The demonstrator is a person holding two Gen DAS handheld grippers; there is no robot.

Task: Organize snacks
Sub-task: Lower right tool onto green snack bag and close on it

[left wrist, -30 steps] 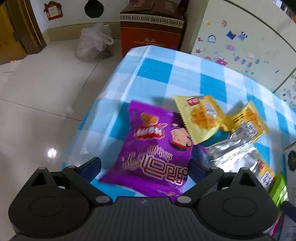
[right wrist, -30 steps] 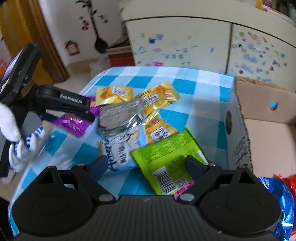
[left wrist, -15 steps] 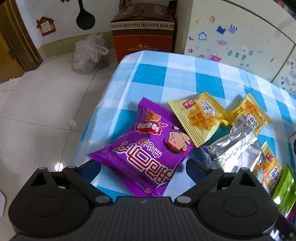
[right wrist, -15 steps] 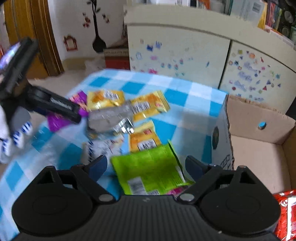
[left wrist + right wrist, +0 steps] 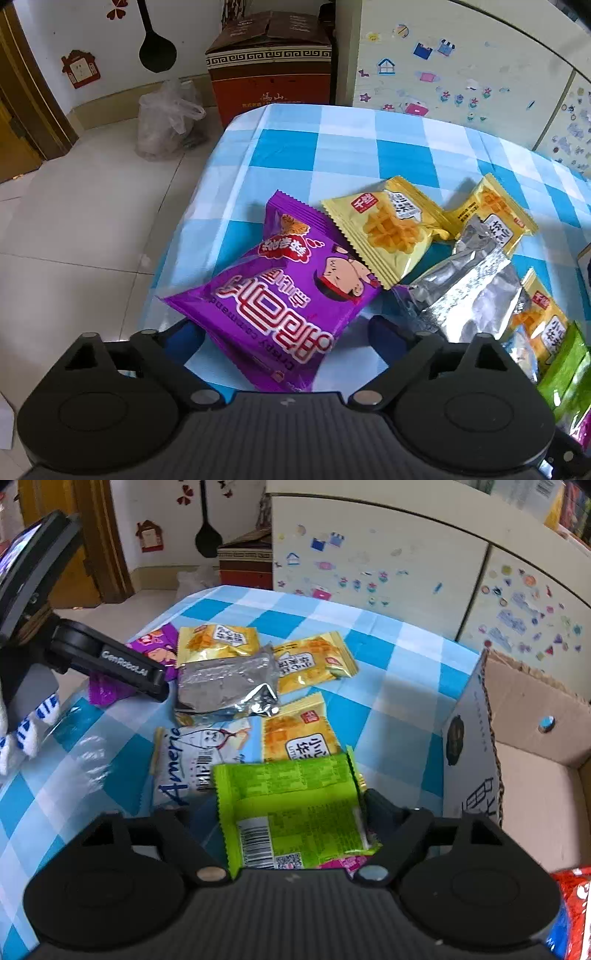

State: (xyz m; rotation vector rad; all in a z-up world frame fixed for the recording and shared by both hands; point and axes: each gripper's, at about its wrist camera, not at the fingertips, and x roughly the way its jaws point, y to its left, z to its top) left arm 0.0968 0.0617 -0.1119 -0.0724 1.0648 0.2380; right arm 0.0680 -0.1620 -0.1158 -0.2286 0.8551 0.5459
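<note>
My left gripper [image 5: 284, 339] is open, its jaws wide on either side of a purple snack bag [image 5: 280, 299] near the table's left edge; the bag's near corner lies between the fingers. My right gripper [image 5: 277, 819] is open over a green snack bag [image 5: 291, 805], which lies flat between its fingers. The left gripper [image 5: 110, 664] shows in the right wrist view over the purple bag [image 5: 155, 646]. Yellow waffle packets [image 5: 388, 229] [image 5: 218, 642] and a silver pouch [image 5: 225, 686] lie in the middle.
The table has a blue-and-white checked cloth [image 5: 388, 686]. An open cardboard box [image 5: 517, 760] stands at the right with a red bag [image 5: 572, 897] in it. A white-blue packet [image 5: 199, 757] lies by the green bag. A sticker-covered cabinet [image 5: 388, 568] stands behind; the floor drops off at left.
The left gripper has drawn back and up a little, and the purple bag has turned to lie more sideways. The right gripper has shifted closer over the green bag.
</note>
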